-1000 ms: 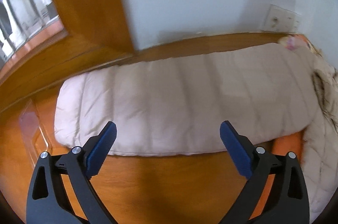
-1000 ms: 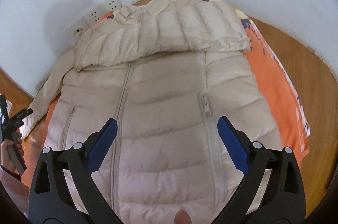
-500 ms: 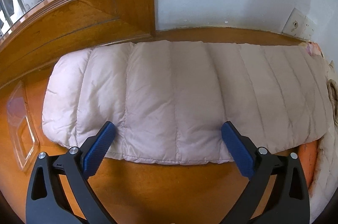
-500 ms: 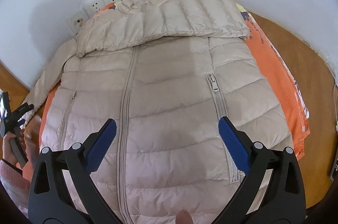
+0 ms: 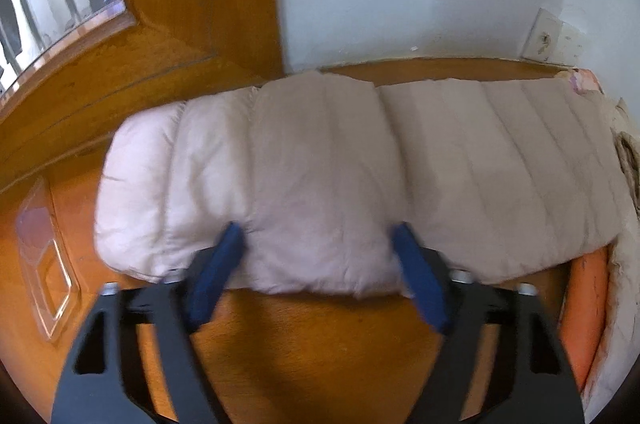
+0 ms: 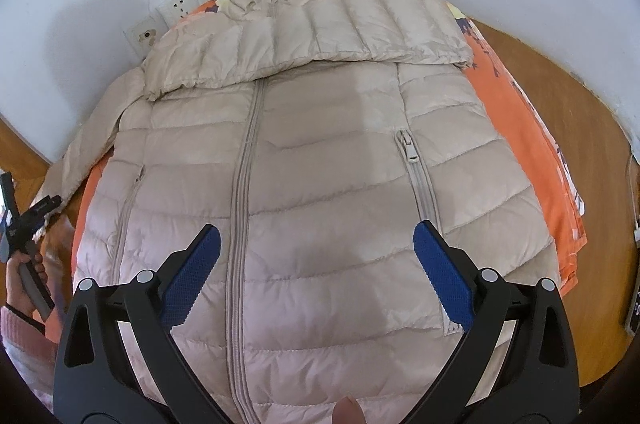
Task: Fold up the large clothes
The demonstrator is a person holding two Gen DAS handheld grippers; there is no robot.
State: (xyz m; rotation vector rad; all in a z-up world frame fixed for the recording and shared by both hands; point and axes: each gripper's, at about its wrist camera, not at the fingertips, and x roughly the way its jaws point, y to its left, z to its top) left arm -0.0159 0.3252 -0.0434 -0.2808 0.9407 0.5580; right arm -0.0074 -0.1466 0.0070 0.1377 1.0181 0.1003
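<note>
The beige quilted puffer jacket (image 6: 320,192) lies face up, zipped, on an orange floral cloth (image 6: 516,128) spread over the round wooden worktop (image 6: 560,72), its right-hand sleeve already folded across the chest. The other padded beige sleeve (image 5: 320,176) stretches out sideways along the wall. The left tool (image 5: 318,256) has just been closing and its blue pads now pinch the sleeve's near edge, the fabric bulging between them. The right tool (image 6: 316,264) hangs spread wide above the jacket's lower front, holding nothing.

The bite looks shallow, on slippery puffy fabric near the hem only; I judge the sleeve could slide out once lifted, or only the top layer could come up and twist the fold. Dragging might also shift the orange cloth underneath.

A clear plastic tray (image 5: 44,264) sits just beside the cuff, and white wall sockets (image 6: 188,0) stand close behind the collar, with a wooden window frame (image 5: 160,24) hemming in the sleeve end
</note>
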